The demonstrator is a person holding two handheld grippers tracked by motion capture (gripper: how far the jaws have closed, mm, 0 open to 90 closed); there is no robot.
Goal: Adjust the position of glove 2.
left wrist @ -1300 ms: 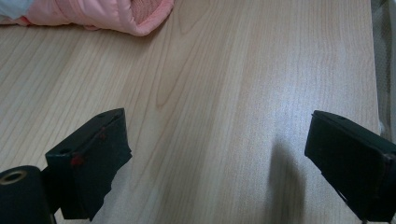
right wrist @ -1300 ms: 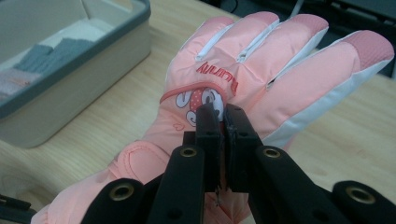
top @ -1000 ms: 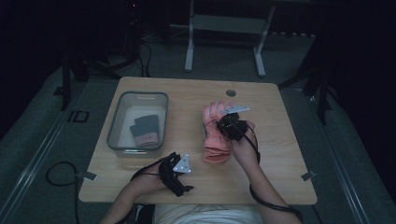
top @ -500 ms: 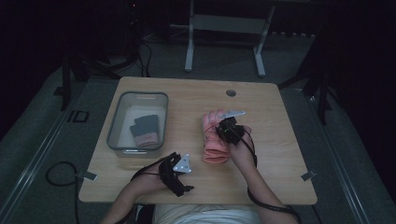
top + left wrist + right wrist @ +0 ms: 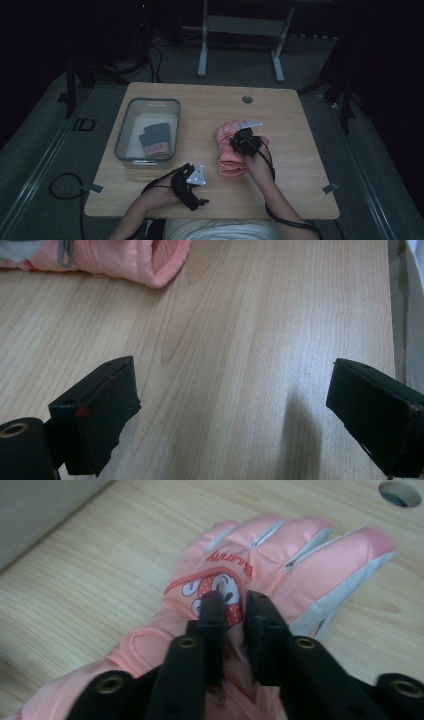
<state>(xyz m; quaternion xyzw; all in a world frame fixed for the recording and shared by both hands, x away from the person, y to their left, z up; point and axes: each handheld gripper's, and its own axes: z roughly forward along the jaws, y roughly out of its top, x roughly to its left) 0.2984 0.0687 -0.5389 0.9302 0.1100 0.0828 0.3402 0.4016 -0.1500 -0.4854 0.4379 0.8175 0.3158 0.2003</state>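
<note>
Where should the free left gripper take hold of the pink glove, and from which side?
Probably the open cuff of the pink glove: it faces the open left gripper across bare table, so come in low from that near end. The right gripper pinches the glove's back.

High view: we look forward and down over the table (image 5: 210, 107).
Gripper views: we sit close above it.
Shared: pink glove (image 5: 231, 150), on the table.
</note>
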